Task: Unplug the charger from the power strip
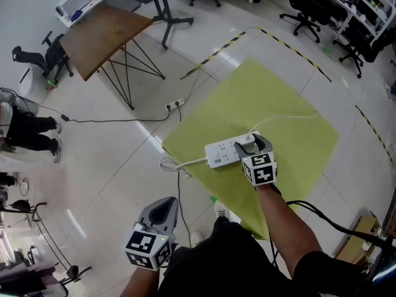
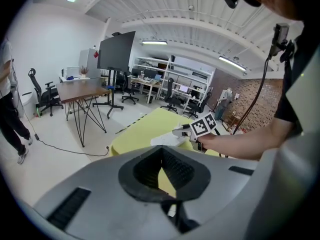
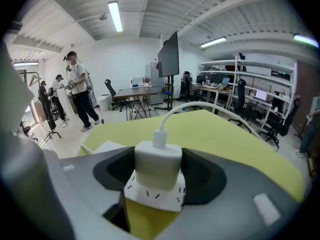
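Left gripper (image 1: 168,204), nearest the head, jaws together and empty, off the yellow mat (image 1: 284,135). Right gripper (image 1: 253,143), jaws apart, straddles the white charger (image 3: 158,165) without pressing it; charger sits plugged into the power strip (image 1: 221,154) on the mat

Bright, even indoor light here, ceiling strip lights (image 3: 115,16) blazing overhead. Pale glare streaks on the glossy floor (image 1: 210,36), shadows soft. Both gripper views bend hard at the edges with black corners, and the close grey fingers (image 2: 100,204) look slightly blurred.
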The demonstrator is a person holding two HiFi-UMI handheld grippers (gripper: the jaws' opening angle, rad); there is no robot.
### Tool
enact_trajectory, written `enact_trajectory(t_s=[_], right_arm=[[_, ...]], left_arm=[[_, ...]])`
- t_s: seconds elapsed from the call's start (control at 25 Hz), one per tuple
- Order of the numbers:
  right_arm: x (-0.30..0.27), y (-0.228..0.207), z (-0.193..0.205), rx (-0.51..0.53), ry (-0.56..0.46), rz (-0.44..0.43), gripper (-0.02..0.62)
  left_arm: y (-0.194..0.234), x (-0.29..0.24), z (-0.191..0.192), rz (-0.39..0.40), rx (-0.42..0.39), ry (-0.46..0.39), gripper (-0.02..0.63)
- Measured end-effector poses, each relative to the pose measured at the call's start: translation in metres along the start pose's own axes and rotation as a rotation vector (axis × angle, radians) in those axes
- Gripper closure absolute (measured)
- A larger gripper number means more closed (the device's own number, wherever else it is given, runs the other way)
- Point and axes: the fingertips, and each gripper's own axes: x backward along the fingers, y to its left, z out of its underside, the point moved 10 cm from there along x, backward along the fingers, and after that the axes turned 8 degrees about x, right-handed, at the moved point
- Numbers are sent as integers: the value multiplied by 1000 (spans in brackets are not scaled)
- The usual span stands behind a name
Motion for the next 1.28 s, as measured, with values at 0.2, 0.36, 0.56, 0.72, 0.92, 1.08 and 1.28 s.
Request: enact_trajectory(t_s=[0.2,0.36,0.56,0.72,0.92,1.08,1.28], right_arm=[[8,-1,0,-16,-11,-14,319],[18,-3,-6,-32,-52,-7,321],[37,-7,-12,-32,-43,-7,321],[61,-6,-2,-14,9,-44,321],[106,-6,29,1,99,-57,321],[141,-6,66,41,216,-73,321],[176,-3,117,58,378,-91,321]], left_arm=[[-1,-2,1,17,-2,-1,600],[-1,-1,-1,29,2,-7,600],[-3,0,-3,54,2,-15,600],[-2,-1,3,83,3,-9,600],[-14,-1,5,136,3,-13,600],[-27,-5,13,195,-20,-2,600],[-45,-12,26,271,-50,25,600]])
